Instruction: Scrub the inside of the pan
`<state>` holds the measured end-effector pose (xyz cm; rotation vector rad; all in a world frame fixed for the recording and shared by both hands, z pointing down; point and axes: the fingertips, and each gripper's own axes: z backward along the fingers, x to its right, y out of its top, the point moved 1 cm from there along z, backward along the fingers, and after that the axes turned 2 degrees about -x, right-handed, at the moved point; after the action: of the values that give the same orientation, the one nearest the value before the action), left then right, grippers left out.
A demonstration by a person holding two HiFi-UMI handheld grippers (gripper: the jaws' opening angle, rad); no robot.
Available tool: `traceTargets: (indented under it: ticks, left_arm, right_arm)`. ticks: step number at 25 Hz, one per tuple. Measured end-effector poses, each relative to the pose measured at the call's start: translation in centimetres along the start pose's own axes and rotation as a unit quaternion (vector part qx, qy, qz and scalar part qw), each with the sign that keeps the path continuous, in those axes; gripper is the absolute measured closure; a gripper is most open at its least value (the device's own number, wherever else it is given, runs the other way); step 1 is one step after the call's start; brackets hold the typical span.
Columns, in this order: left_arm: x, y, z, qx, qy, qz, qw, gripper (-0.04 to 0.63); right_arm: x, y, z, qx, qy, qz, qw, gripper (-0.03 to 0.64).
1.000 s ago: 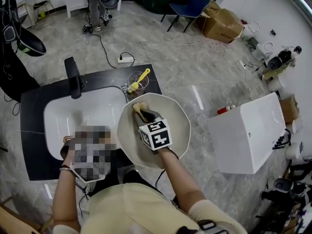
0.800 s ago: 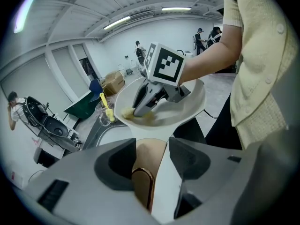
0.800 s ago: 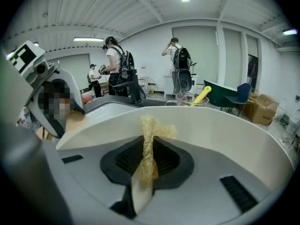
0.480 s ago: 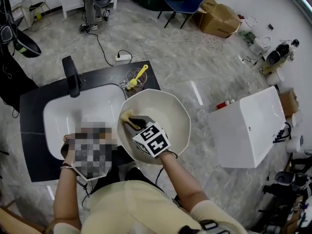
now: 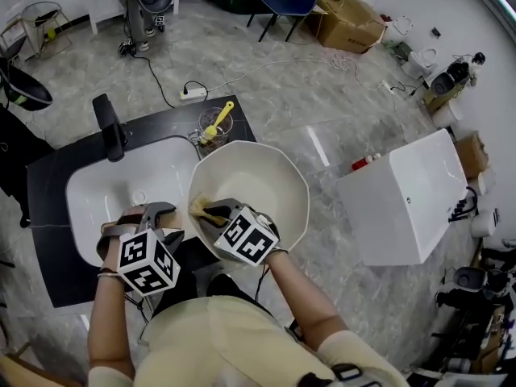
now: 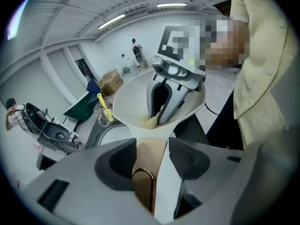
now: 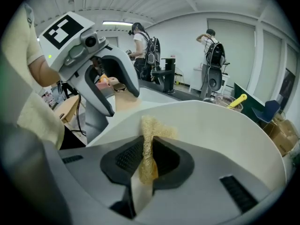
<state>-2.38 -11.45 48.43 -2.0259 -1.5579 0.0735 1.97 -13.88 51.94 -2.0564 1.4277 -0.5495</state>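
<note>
Head view: white faceted pan (image 5: 278, 185), tilted, centre of frame, over the right end of the black counter (image 5: 48, 216). The white sink (image 5: 97, 192) lies to its left. The right gripper (image 5: 211, 213) is inside the pan at the lower-left wall, its jaws clamped on a yellow scouring pad (image 5: 197, 207). The left gripper (image 5: 160, 216) is at lower left, beside the pan. A black faucet (image 5: 108, 127) stands at upper left, and a glass with yellow brush (image 5: 212, 124) just above the pan's rim. A white cabinet (image 5: 403, 208) is at right, well apart.

Left gripper view: the jaws are closed on the pan handle (image 6: 149, 161), tan with a copper loop, bottom centre. The right gripper's body stands in the pan's mouth and hides part of the inner wall.

Right gripper view: the scouring pad is pinched thin between the jaws, its top against the pan's inner wall. The left gripper is at upper left. Two persons (image 7: 143, 46) stand in the background, upper centre.
</note>
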Motion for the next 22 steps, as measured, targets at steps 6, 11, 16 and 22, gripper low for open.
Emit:
traceTargets:
  ticks: [6, 11, 16, 22]
  left_arm:
    - [0.2, 0.0, 0.1, -0.023, 0.003, -0.036, 0.9991, 0.371]
    - [0.1, 0.0, -0.2, -0.032, 0.012, -0.051, 0.9981, 0.376]
    - [0.2, -0.1, -0.2, -0.035, 0.02, -0.059, 0.9975, 0.38]
    - [0.1, -0.1, -0.5, -0.044, 0.015, -0.058, 0.9972, 0.382]
  right_arm:
    - [-1.2, -0.7, 0.7, -0.042, 0.034, 0.041, 0.998, 0.547]
    - [-1.7, -1.4, 1.0, -0.071, 0.07, 0.058, 0.993, 0.548]
    - [-2.9, -2.8, 1.8, -0.109, 0.123, 0.074, 0.984, 0.548]
    - [-4.0, -4.4, 3.2, -0.17, 0.183, 0.096, 0.964, 0.548]
